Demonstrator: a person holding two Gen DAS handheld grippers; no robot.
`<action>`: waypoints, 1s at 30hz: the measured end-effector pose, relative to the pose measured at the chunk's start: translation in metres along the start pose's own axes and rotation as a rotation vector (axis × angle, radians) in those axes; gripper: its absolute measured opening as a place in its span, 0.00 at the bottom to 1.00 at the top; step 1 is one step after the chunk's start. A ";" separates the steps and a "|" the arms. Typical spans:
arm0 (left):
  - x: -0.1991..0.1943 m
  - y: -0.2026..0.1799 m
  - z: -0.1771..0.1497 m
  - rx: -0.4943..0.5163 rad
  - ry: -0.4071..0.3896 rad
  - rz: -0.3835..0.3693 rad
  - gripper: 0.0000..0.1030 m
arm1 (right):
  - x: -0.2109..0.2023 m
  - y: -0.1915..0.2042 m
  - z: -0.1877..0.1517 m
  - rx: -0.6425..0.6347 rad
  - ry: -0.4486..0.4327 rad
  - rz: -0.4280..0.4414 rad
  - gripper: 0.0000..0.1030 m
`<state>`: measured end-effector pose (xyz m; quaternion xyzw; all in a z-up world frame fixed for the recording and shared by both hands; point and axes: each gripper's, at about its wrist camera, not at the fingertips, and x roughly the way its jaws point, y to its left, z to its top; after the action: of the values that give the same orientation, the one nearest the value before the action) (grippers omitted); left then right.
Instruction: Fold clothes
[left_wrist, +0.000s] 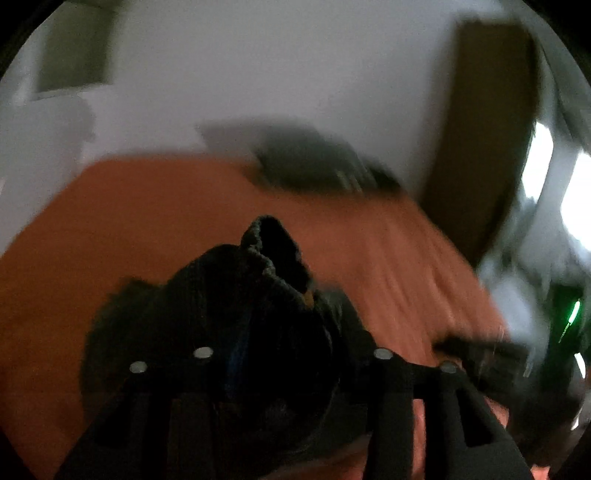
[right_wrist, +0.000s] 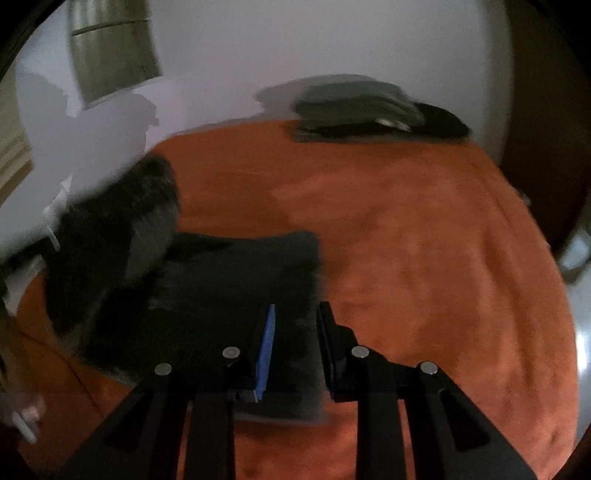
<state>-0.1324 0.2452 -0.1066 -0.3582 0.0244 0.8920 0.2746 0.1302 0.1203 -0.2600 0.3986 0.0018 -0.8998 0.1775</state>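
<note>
Left gripper fingers clamp bunched black garment above orange bed. Right gripper fingers narrow, empty. Risk: fast swing shakes cloth loose.

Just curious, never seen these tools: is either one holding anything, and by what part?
The left hand-held gripper holds a bunched black knit garment by a gathered fold. The right hand-held gripper holds nothing.
</note>
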 end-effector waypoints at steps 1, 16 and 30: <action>0.001 -0.009 -0.006 -0.004 0.010 -0.034 0.44 | 0.001 -0.011 -0.003 0.026 0.015 -0.011 0.22; -0.087 0.203 -0.018 -0.346 -0.117 0.077 0.64 | 0.105 -0.010 0.028 0.255 0.343 0.476 0.85; -0.062 0.269 -0.098 -0.526 0.076 0.111 0.64 | 0.191 -0.002 0.016 0.379 0.425 0.653 0.54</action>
<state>-0.1709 -0.0360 -0.1802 -0.4486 -0.1784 0.8673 0.1216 -0.0005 0.0590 -0.3867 0.5803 -0.2529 -0.6787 0.3724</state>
